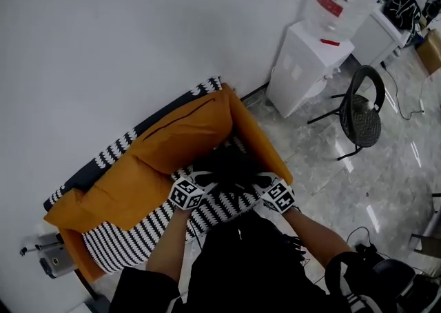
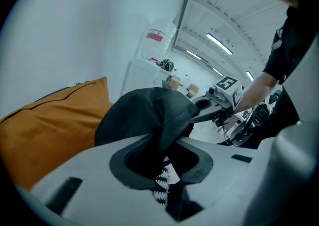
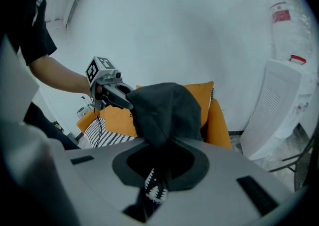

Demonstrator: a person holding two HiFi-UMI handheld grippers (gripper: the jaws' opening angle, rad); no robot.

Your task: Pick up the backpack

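- At the end of the black-and-white zigzag sofa seat nearest the white water dispenser sits the black fabric backpack, close to the front edge and just before the orange back cushion.
- The left gripper comes in over the front edge, and its fingers are closed on a bunched fold of the backpack's left side.
- The right gripper takes the backpack's right side, beside the orange armrest; its fingers are narrow, pinching a gathered fold of the dark cloth.
- Between each pair of fingers the cloth rises in a hump, with the zigzag seat showing below it.
- The frames do not show whether the backpack is clear of the seat.
- A black wire chair stands on the glossy floor, well apart from the sofa.
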